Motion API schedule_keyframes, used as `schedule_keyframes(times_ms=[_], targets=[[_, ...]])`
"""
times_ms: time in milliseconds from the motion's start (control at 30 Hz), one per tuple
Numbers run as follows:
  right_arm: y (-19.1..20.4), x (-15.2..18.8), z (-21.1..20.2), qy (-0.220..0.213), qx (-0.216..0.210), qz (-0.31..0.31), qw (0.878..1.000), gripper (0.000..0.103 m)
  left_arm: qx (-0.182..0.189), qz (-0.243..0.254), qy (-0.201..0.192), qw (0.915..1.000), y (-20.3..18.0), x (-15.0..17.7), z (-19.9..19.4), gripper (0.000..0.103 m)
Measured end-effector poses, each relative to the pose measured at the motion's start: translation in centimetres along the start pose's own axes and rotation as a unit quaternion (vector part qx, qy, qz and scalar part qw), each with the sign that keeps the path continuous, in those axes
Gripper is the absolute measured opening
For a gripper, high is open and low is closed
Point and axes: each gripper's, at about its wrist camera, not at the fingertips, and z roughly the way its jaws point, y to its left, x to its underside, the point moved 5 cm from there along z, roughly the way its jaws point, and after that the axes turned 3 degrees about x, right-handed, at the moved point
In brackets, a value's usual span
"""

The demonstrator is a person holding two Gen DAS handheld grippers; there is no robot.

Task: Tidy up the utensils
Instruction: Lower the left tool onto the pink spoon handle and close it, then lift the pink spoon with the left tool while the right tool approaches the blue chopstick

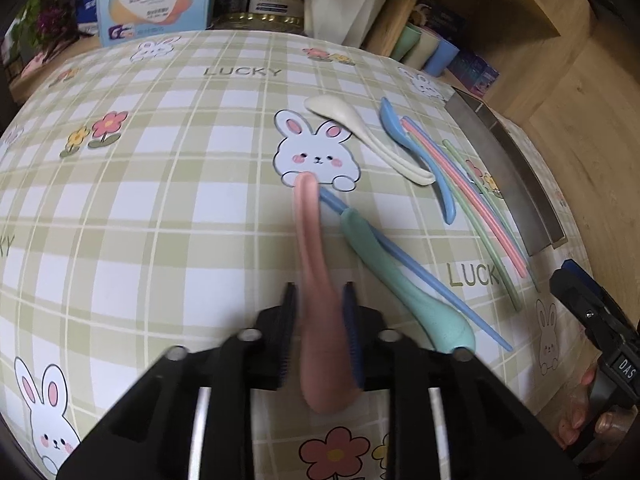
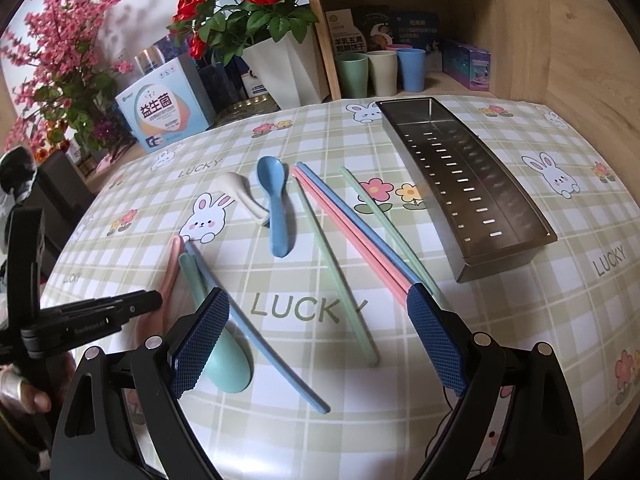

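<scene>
I see the checked tablecloth (image 2: 520, 340) filling both views. Steel perforated tray (image 2: 472, 184) at upper right in the right wrist view, empty. Loose chopsticks (image 2: 352, 236) and blue spoon (image 2: 276, 204) at centre frame. My right gripper (image 2: 316, 336) hangs wide open above them. My left gripper (image 1: 320, 332) is clamped on the pink spoon (image 1: 310, 240), low centre; mint spoon (image 1: 400, 280) just beside it.

We see a brushed, perforated steel tray (image 2: 472, 184), matt smooth plastic spoons like the pink one (image 1: 316, 280), a glossy checked vinyl tablecloth (image 2: 520, 320) and pale grained wooden shelving (image 2: 560, 40).
</scene>
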Motion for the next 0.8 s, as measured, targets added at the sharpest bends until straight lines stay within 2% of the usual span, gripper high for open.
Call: schedule_keyframes(times_ms=[33,200,333,367,400,500,567,633,800], targets=[[-0.1,0.0,0.0,0.0,0.0,0.001,1.0,0.087,-0.007,0.001,-0.001,1.0,0.1,0.1,0.1,0.04],[0.0,-0.3,-0.7,-0.013,-0.004,0.004,1.0,0.087,-0.029,0.03,0.0,0.9991,-0.5,0.5,0.3,0.04],[0.0,-0.4,-1.1,-0.018,-0.005,0.0,1.0,0.087,-0.076,0.063,0.002,0.9951,-1.5,1.3,0.4,0.039],[-0.1,-0.5,-1.2,-0.018,-0.005,0.002,1.0,0.087,-0.084,0.07,0.001,0.994,-1.6,1.4,0.4,0.036],[-0.1,-0.5,-1.2,-0.018,-0.006,0.003,1.0,0.087,-0.101,0.075,0.0,0.992,-1.5,1.4,0.4,0.028],[-0.2,-0.5,-1.4,-0.021,-0.005,0.002,1.0,0.087,-0.089,0.05,0.011,0.9947,-0.7,1.3,-0.2,0.027],[-0.3,-0.5,-1.6,-0.023,-0.005,0.002,1.0,0.087,-0.085,0.038,0.0,0.9956,-0.3,1.3,-1.0,0.026],[-0.2,-0.6,-1.7,-0.023,-0.004,0.002,1.0,0.087,-0.086,0.03,-0.018,0.9956,0.1,1.0,-2.1,0.005],[0.5,-0.4,-1.6,-0.019,-0.009,-0.007,1.0,0.087,-0.083,0.023,-0.009,0.9963,0.5,1.2,-1.9,0.003]])
